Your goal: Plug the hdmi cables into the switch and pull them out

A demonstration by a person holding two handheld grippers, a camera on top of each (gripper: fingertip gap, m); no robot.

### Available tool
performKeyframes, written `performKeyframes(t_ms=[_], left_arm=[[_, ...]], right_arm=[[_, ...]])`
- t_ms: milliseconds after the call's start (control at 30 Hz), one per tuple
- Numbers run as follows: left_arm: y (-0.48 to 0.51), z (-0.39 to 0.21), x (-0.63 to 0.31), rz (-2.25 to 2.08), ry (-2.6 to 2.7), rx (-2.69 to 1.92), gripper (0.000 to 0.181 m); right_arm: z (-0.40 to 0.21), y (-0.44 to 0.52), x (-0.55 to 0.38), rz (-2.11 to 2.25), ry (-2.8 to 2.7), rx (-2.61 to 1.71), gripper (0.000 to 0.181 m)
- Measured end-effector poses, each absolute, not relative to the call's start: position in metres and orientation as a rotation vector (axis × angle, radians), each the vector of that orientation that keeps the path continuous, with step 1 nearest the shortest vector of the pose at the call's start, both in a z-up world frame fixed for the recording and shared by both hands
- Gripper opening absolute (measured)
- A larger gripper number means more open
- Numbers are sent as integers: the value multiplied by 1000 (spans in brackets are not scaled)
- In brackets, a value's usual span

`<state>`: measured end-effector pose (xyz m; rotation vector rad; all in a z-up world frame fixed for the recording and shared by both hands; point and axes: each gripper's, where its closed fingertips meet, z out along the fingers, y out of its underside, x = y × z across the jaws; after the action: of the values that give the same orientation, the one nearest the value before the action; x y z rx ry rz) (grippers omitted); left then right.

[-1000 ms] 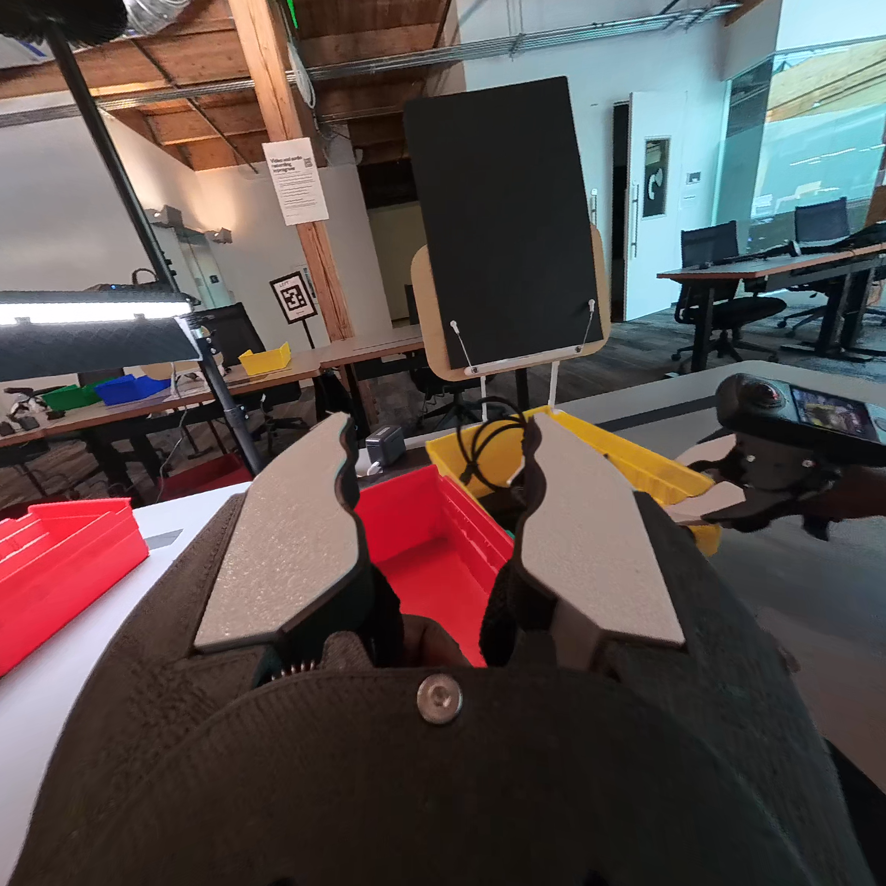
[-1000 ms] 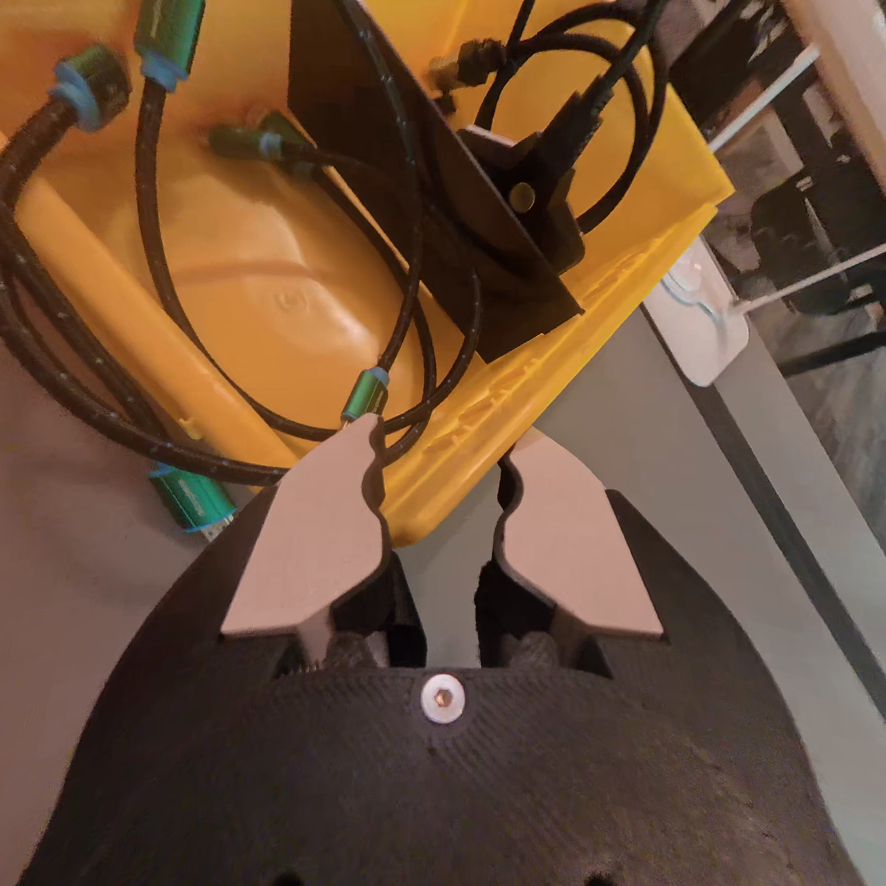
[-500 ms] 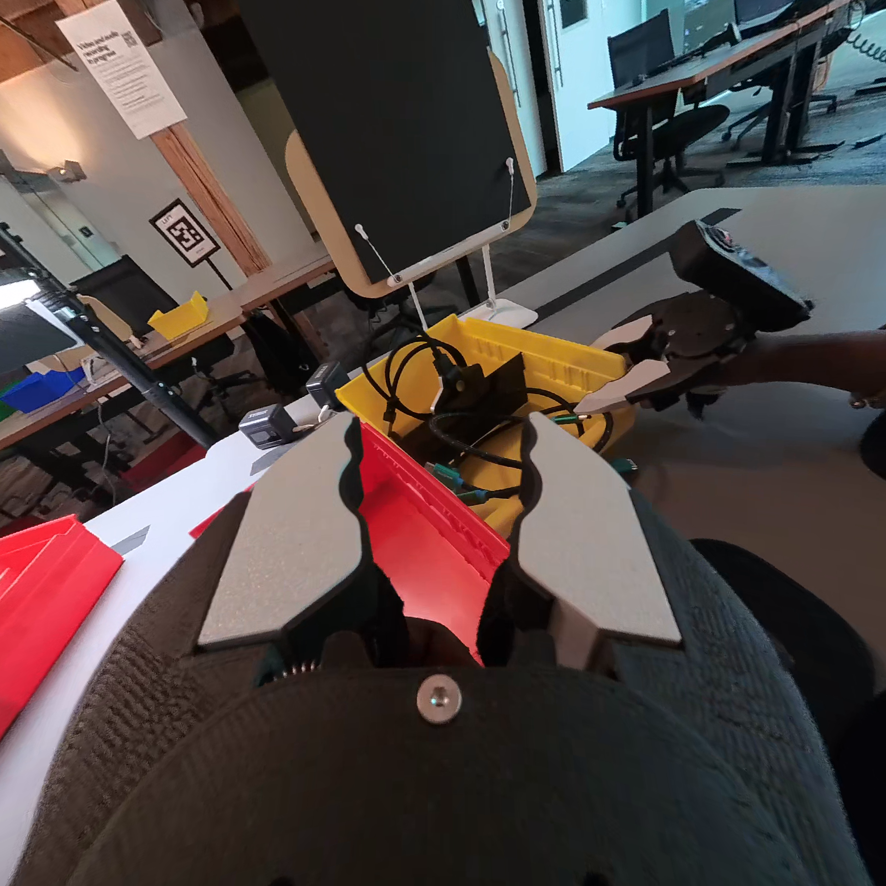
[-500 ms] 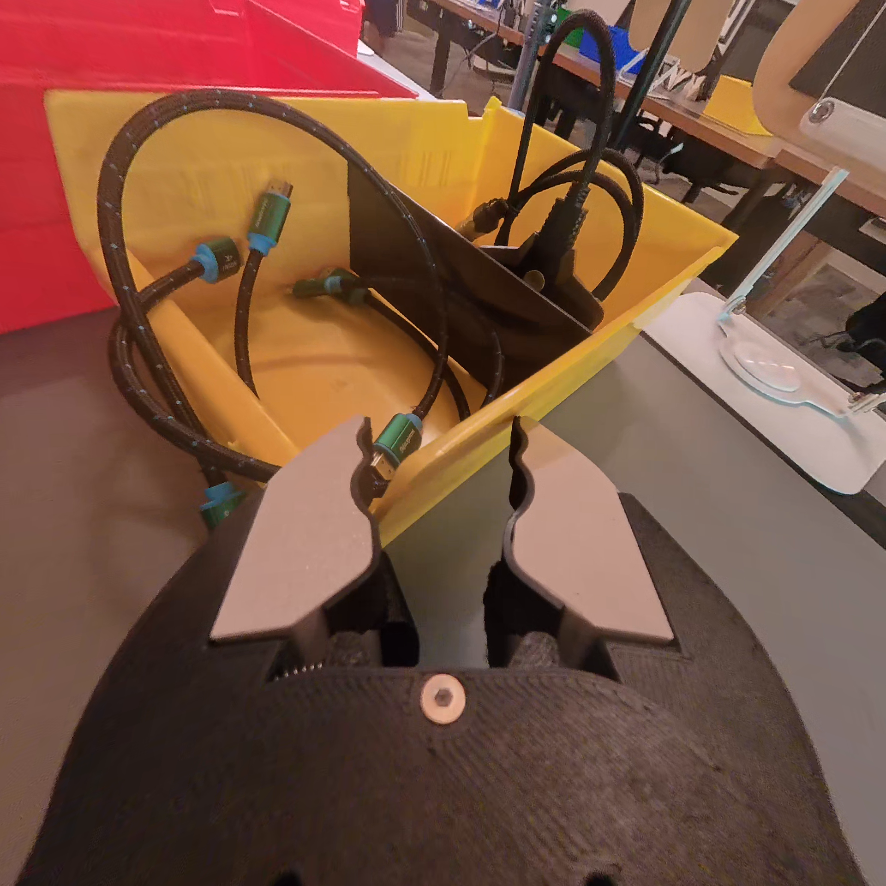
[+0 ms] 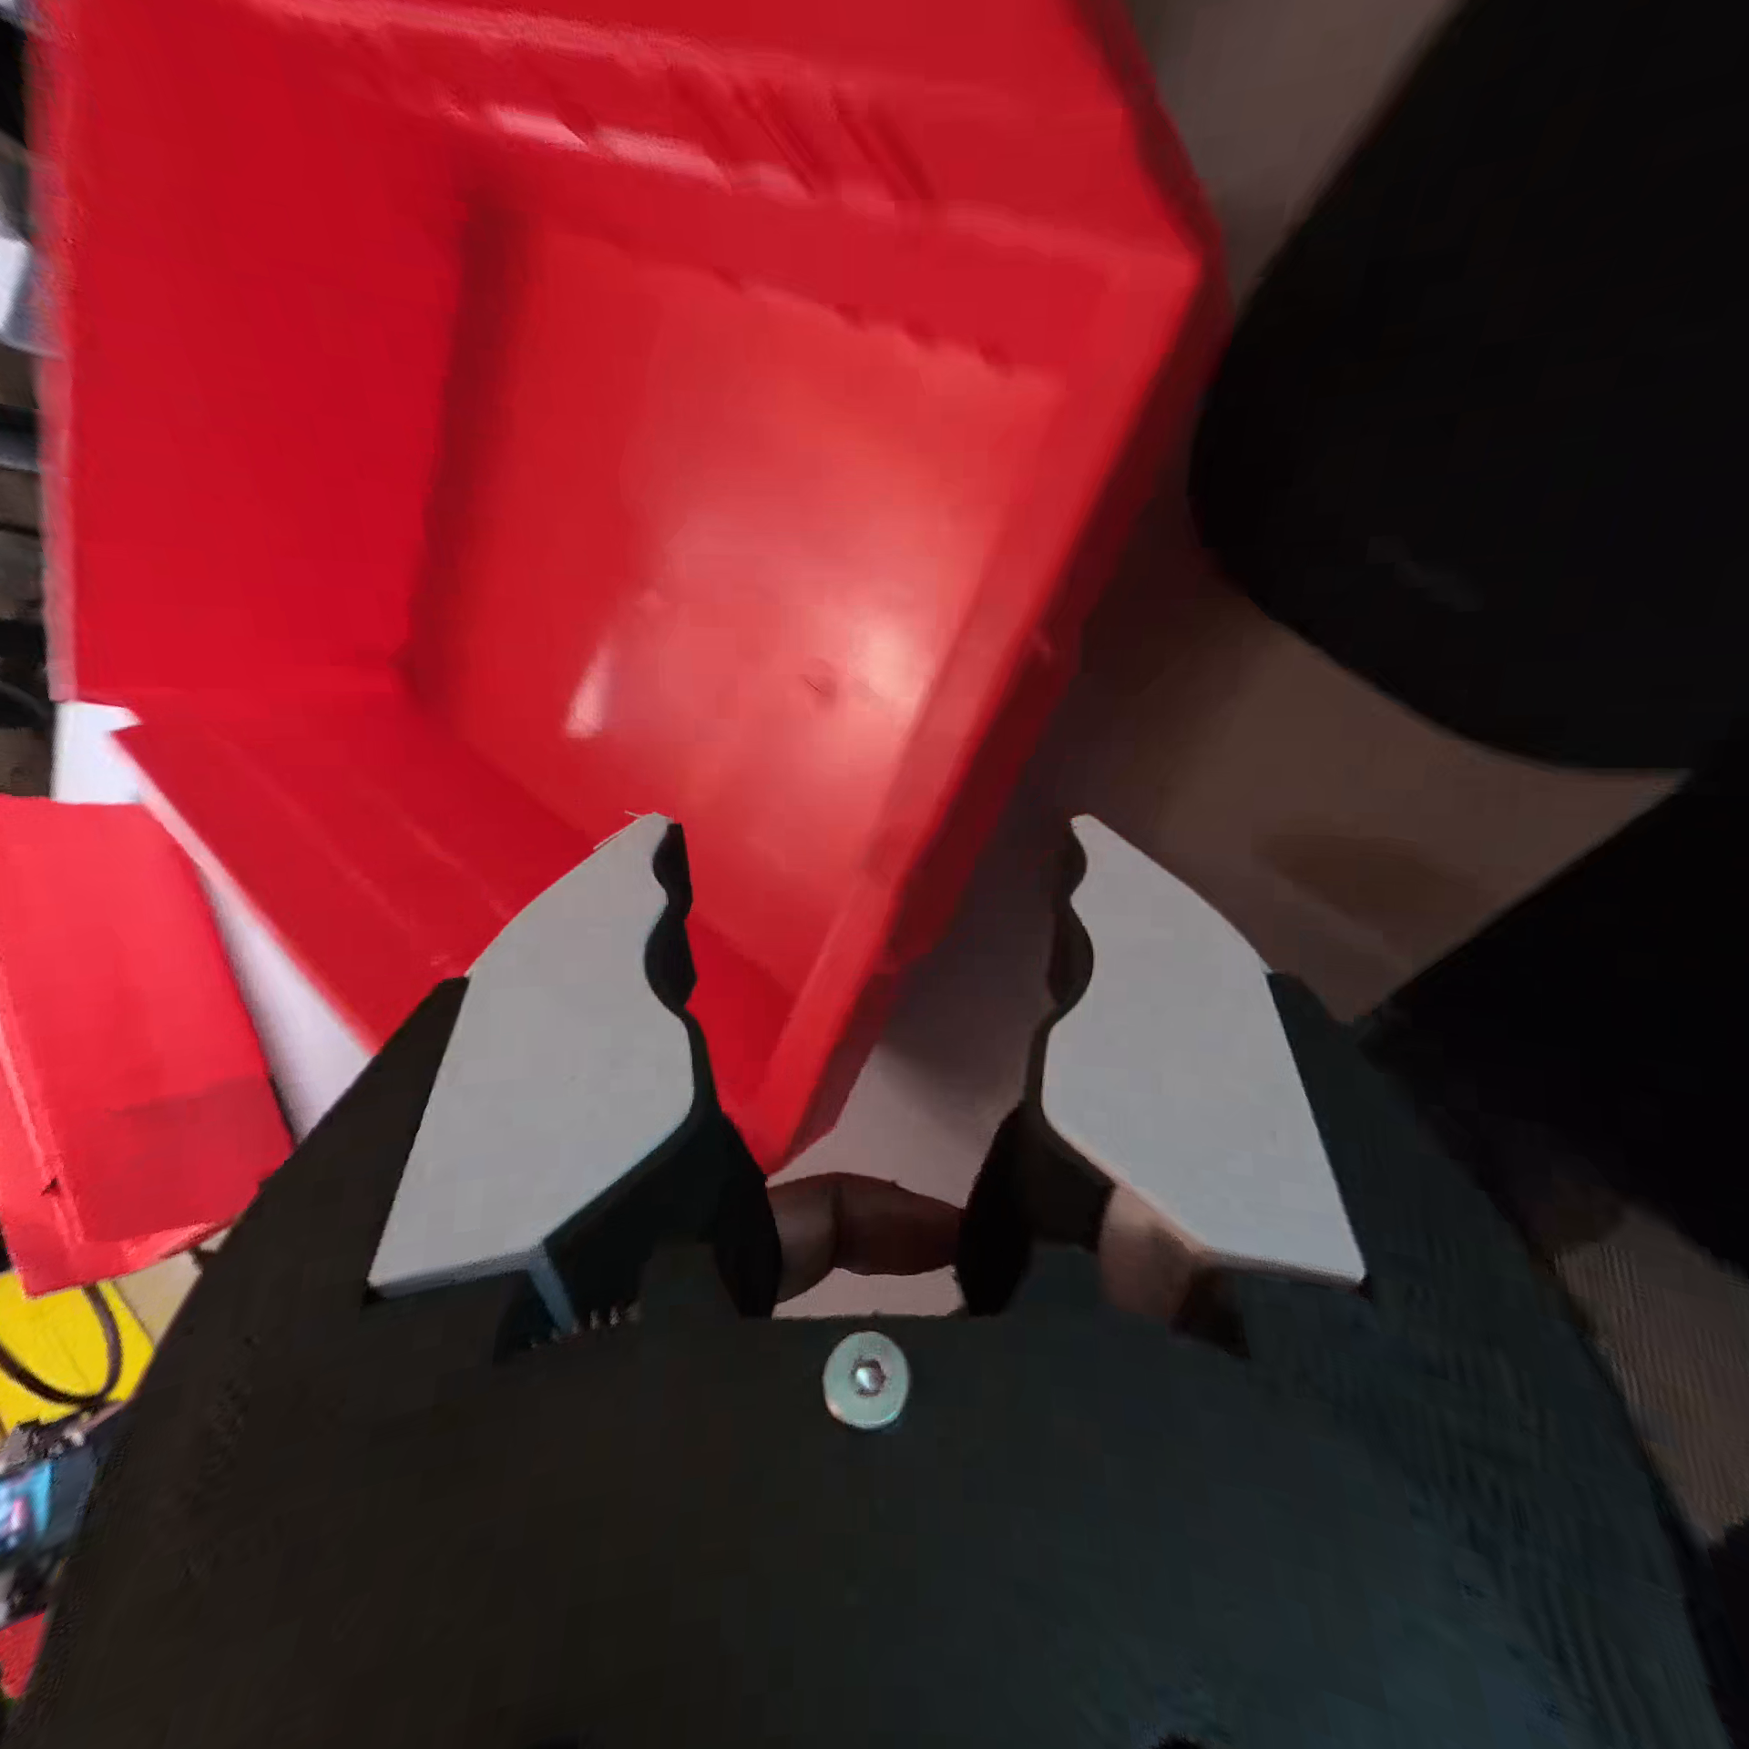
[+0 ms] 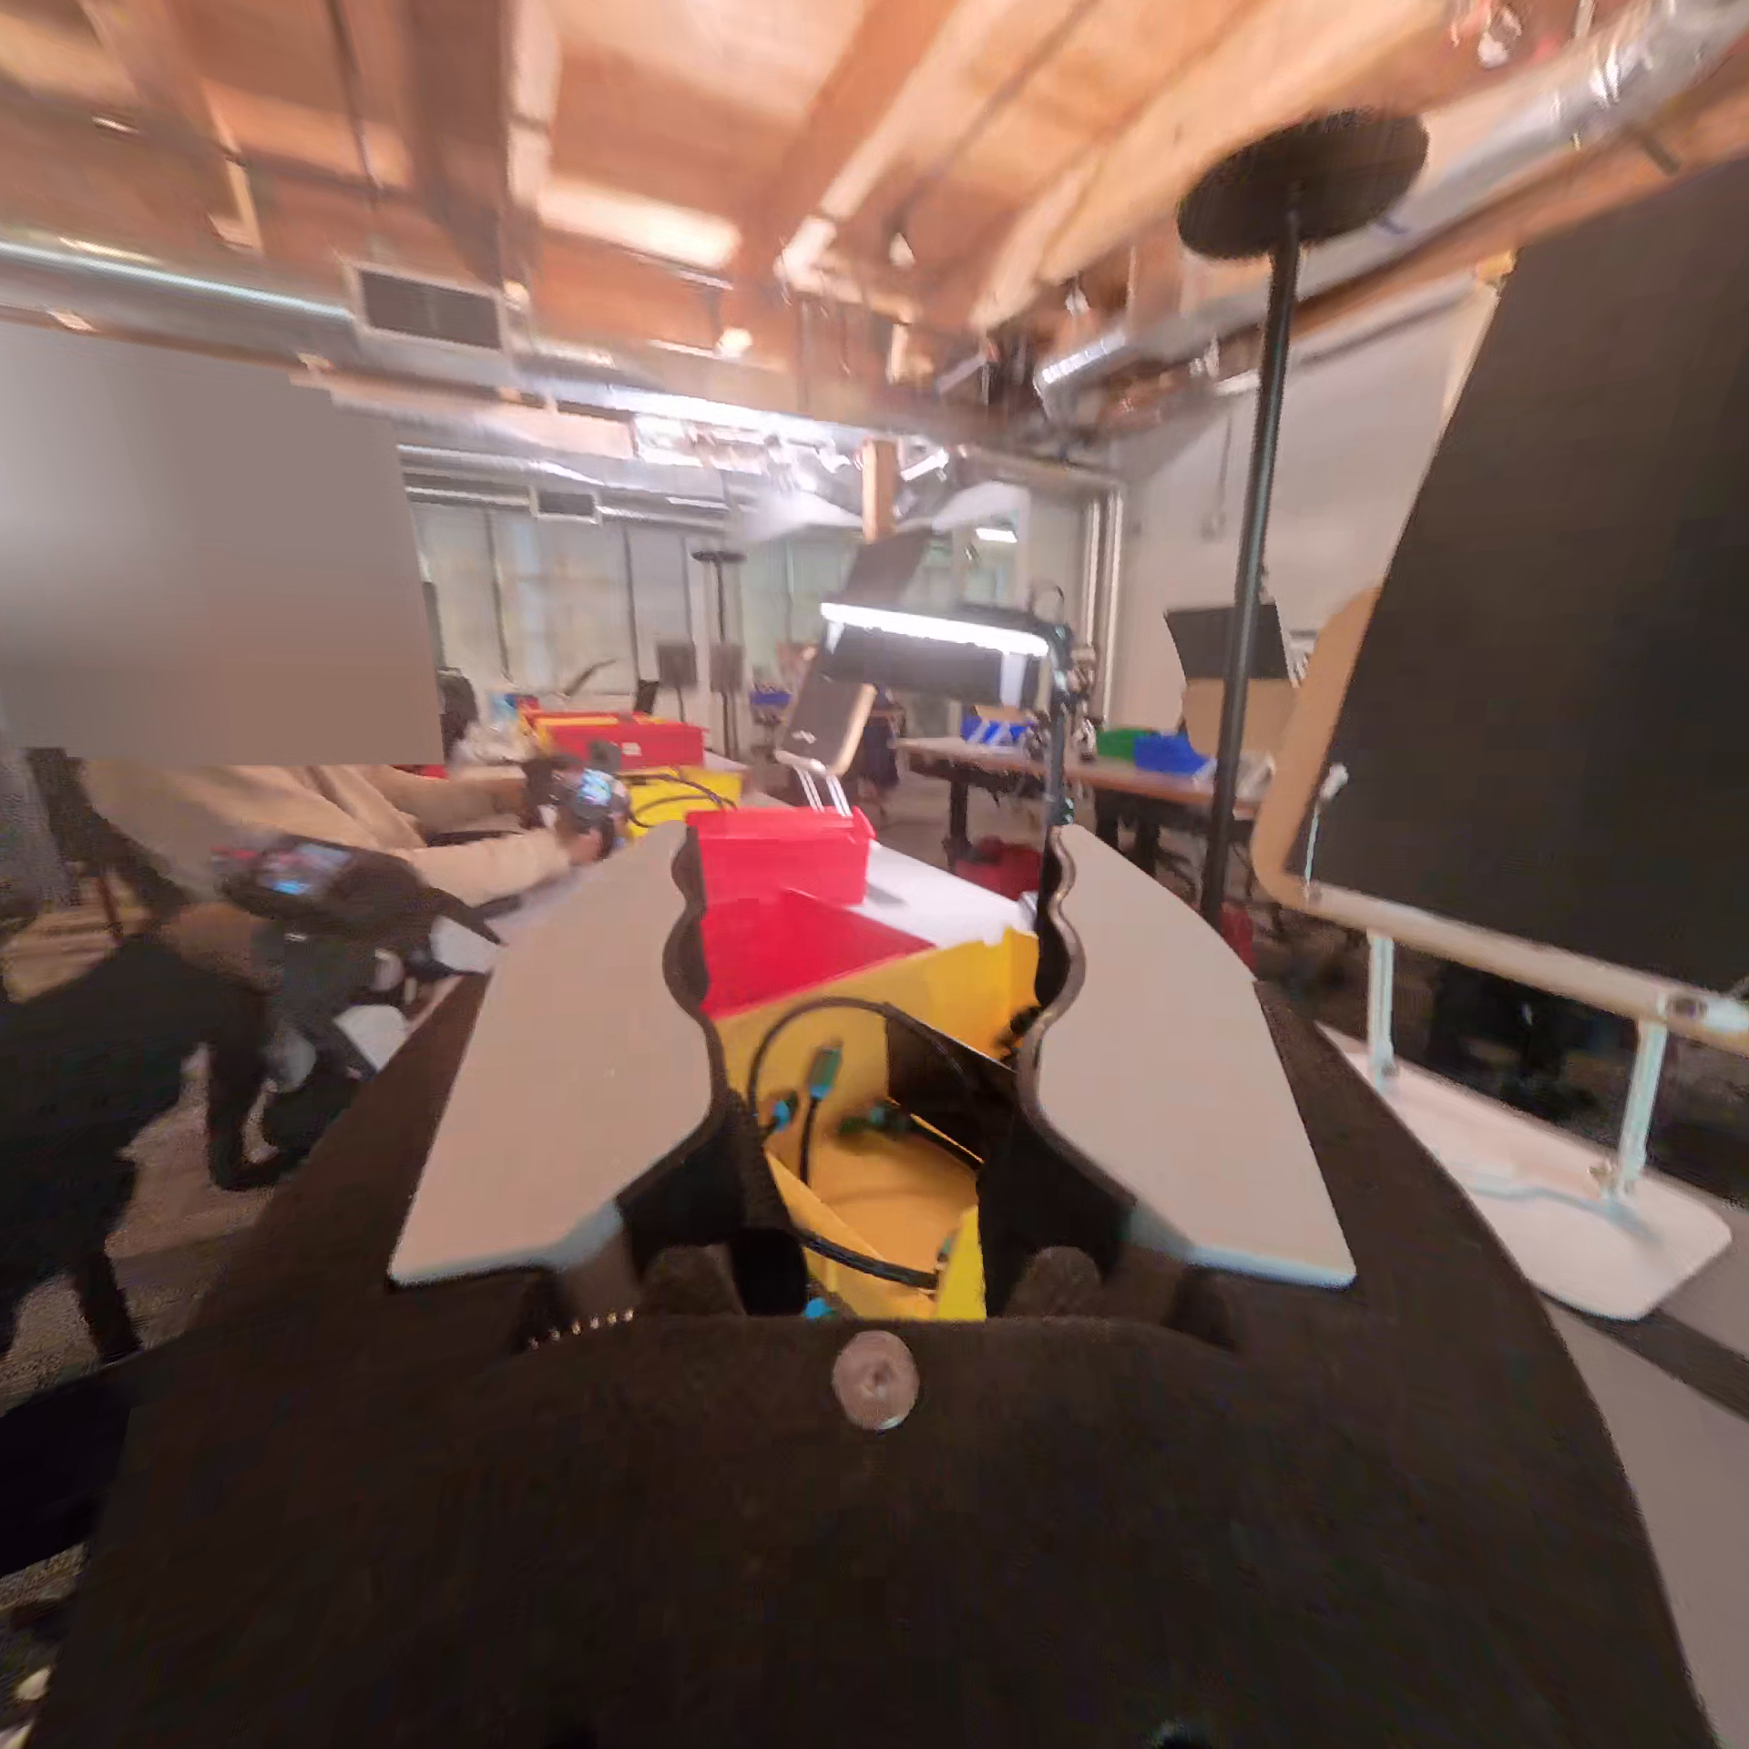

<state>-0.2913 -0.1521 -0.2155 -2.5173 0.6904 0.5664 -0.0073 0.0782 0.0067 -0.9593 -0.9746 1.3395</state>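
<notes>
Left wrist view: big red bin fills the frame, blurred, tilted, its near corner sitting between the fingers of the left gripper; those fingers spread wide, nothing held. Grey surface to the right. Right wrist view: black board on a stand at right, person in a light sleeve at left, yellow bin ahead on the surface. Right gripper fingers wide apart, empty, bin seen through the gap. Black hdmi cables with green plugs lie loose inside the yellow bin beside a black divider. Switch: cannot tell which item it is.
</notes>
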Motion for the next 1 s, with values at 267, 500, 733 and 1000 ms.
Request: performKeyframes(t_ms=[267, 500, 733, 1000], left_arm=[[-158, -257, -337, 899, 1013, -2592, 48], [-148, -255, -345, 1121, 954, -2409, 34], [-151, -248, -343, 1327, 747, -2286, 37], [-148, -188, -338, 1450, 530, -2155, 32]], right_arm=[[38, 26, 79, 1323, -1007, -716, 87], [62, 40, 119, 1255, -846, -653, 81], [64, 49, 130, 1161, -813, -664, 78], [64, 60, 133, 1139, -791, -693, 73]])
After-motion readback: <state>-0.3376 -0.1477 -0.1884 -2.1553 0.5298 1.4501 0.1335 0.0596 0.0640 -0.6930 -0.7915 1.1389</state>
